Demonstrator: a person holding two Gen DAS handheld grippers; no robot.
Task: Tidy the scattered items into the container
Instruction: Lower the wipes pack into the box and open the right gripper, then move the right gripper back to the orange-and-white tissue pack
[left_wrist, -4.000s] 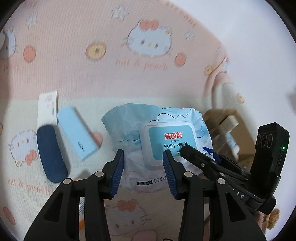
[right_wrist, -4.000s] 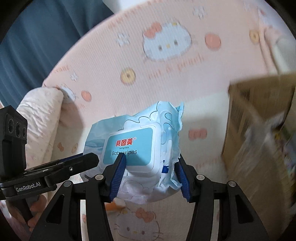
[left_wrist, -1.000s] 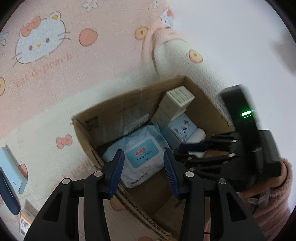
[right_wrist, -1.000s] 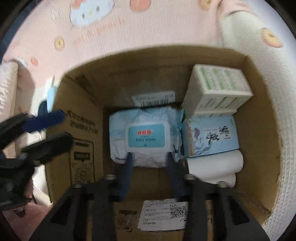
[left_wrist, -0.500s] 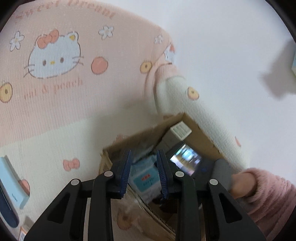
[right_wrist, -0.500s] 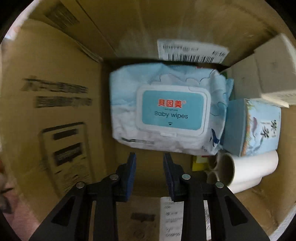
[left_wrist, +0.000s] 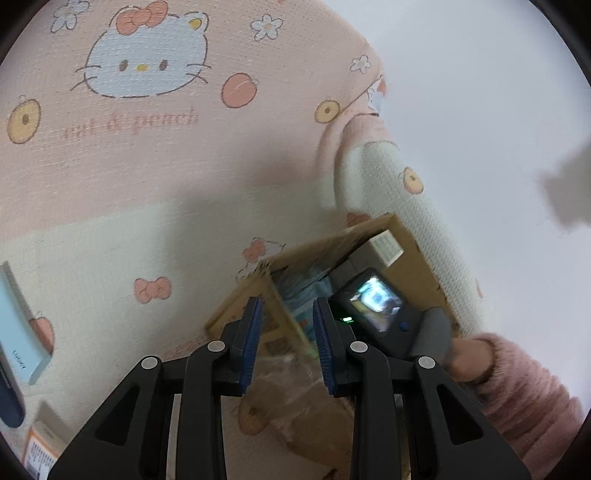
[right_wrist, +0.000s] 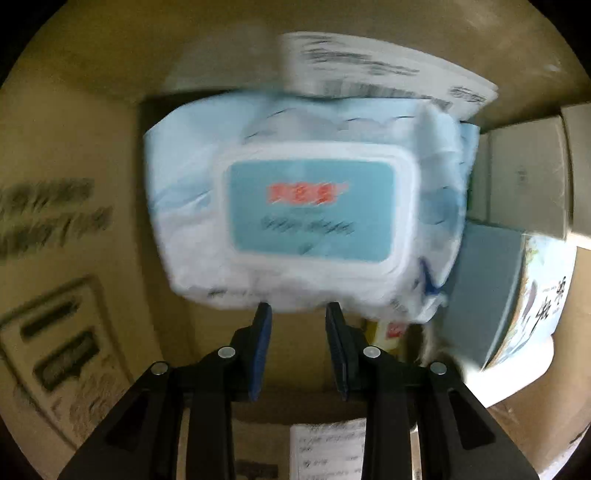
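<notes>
The blue baby wipes pack (right_wrist: 306, 210) lies flat inside the cardboard box (right_wrist: 74, 147). My right gripper (right_wrist: 298, 310) points down into the box. Its pads stand a narrow gap apart at the pack's near edge, with nothing between them. In the left wrist view the box (left_wrist: 406, 254) sits on the bedding. A hand in a pink sleeve (left_wrist: 517, 387) holds the right gripper's screened housing (left_wrist: 373, 302) over it. My left gripper (left_wrist: 286, 306) hovers in front of the box's near corner, jaws narrow. The box wall shows through the gap, with no pad visibly pressing on it.
Beside the wipes in the box are a white carton (right_wrist: 524, 177), an illustrated blue carton (right_wrist: 517, 288) and a white roll (right_wrist: 517, 373). On the bedding at far left lie a light blue box (left_wrist: 18, 325), a dark blue case (left_wrist: 7, 398) and a small labelled carton (left_wrist: 40, 446).
The wipes pack, carried by both grippers four seconds ago, now lies in the box. My right gripper has sunk deeper towards it. My left gripper narrowed its jaws and drifted sideways.
</notes>
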